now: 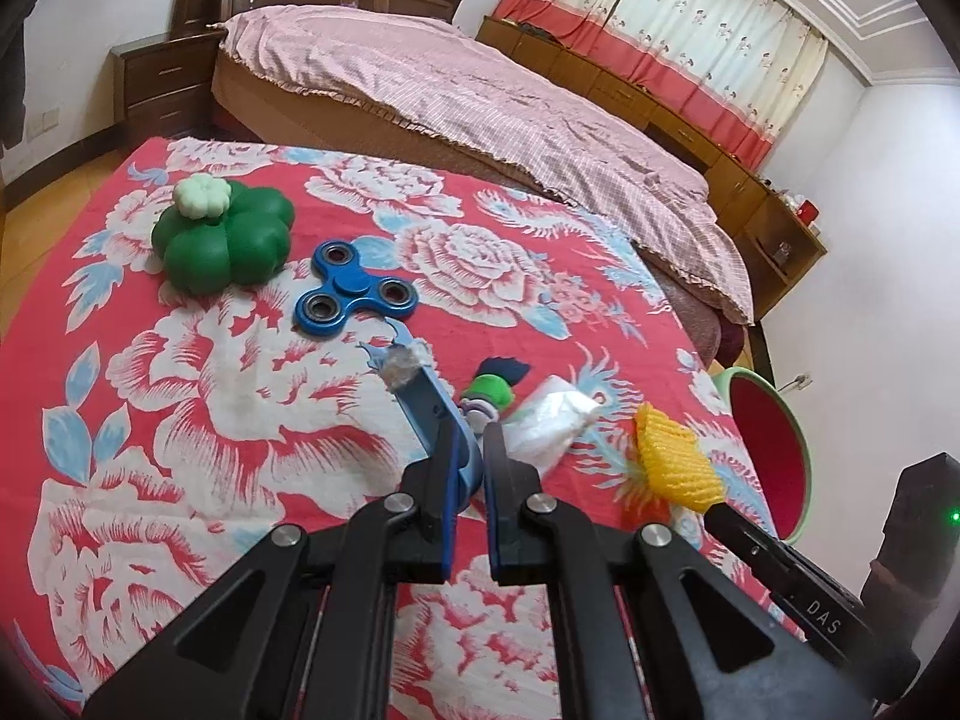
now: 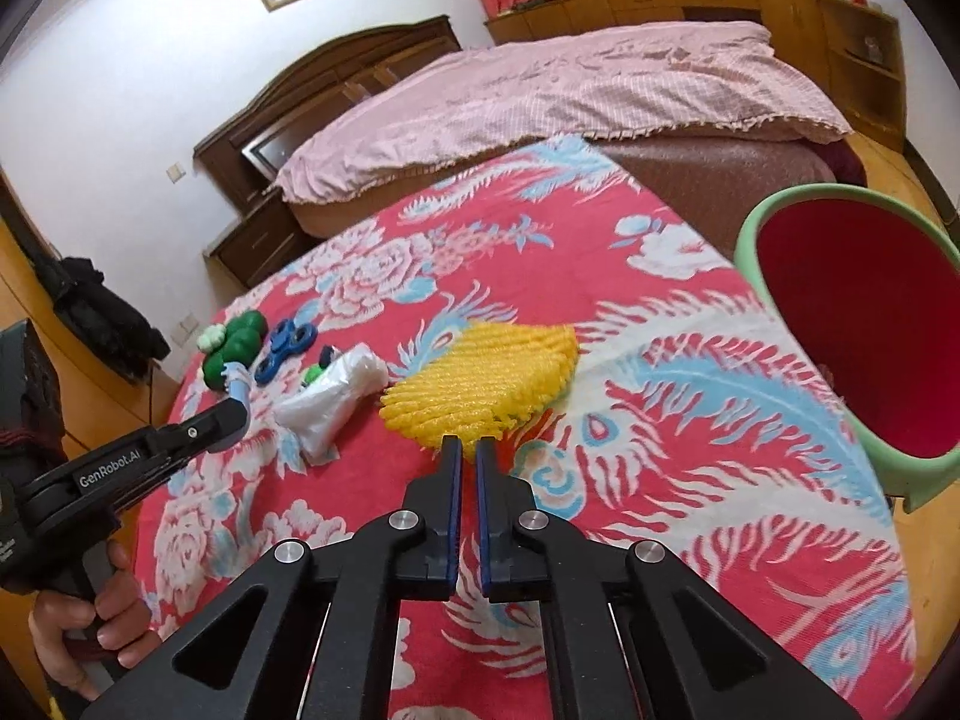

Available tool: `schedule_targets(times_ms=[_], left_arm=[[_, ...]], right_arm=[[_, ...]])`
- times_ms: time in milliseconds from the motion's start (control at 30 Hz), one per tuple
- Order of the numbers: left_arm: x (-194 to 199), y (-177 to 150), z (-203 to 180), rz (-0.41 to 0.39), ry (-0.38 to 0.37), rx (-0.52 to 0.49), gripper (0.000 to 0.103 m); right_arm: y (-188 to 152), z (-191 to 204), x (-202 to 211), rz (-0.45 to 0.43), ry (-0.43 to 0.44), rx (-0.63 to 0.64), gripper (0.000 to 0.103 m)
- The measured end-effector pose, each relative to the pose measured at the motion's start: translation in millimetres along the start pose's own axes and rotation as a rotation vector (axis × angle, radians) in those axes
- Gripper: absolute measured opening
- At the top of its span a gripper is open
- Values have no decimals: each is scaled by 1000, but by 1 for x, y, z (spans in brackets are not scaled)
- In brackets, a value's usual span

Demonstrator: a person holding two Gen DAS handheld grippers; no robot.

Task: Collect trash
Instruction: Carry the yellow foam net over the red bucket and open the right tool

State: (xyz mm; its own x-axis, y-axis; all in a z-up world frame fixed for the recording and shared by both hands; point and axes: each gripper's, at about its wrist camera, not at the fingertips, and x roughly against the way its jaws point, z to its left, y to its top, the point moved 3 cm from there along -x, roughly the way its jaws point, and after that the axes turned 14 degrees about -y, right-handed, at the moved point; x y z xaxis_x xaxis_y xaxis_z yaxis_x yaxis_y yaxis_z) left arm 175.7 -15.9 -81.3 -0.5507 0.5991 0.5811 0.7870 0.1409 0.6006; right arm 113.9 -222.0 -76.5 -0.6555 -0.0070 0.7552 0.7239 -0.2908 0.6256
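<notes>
In the left wrist view my left gripper (image 1: 470, 438) is shut on a light blue plastic piece (image 1: 429, 402) with a crumpled wad of clear tape (image 1: 403, 363) at its far end. From the right wrist view the left gripper (image 2: 235, 414) is at the left, holding that blue piece (image 2: 237, 387) just above the cloth. My right gripper (image 2: 468, 447) is shut on the near edge of a yellow foam net (image 2: 480, 381). The left wrist view shows the right gripper (image 1: 711, 501) with the yellow net (image 1: 666, 456) standing up from its tips. A crumpled white plastic bag (image 1: 552, 420) (image 2: 330, 402) lies between the two grippers.
The table wears a red floral cloth (image 1: 240, 450). On it lie a blue fidget spinner (image 1: 354, 294), a green clover-shaped toy (image 1: 222, 240) and a small green figure (image 1: 492, 393). A green bin with red lining (image 2: 864, 360) stands off the table's right edge. A bed (image 1: 480, 90) lies behind.
</notes>
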Motion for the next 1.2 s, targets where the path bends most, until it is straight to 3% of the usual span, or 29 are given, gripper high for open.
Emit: schedule_targets(times_ms=[533,1200], left_arm=[[8,3,-43,-6,-61,-58,6],[-34,-8,-130,92,-148,-200,6]], right_arm=[[10,-32,47,-119,-10,-62,4],[11,-115,73,-183,-84,-234,4]])
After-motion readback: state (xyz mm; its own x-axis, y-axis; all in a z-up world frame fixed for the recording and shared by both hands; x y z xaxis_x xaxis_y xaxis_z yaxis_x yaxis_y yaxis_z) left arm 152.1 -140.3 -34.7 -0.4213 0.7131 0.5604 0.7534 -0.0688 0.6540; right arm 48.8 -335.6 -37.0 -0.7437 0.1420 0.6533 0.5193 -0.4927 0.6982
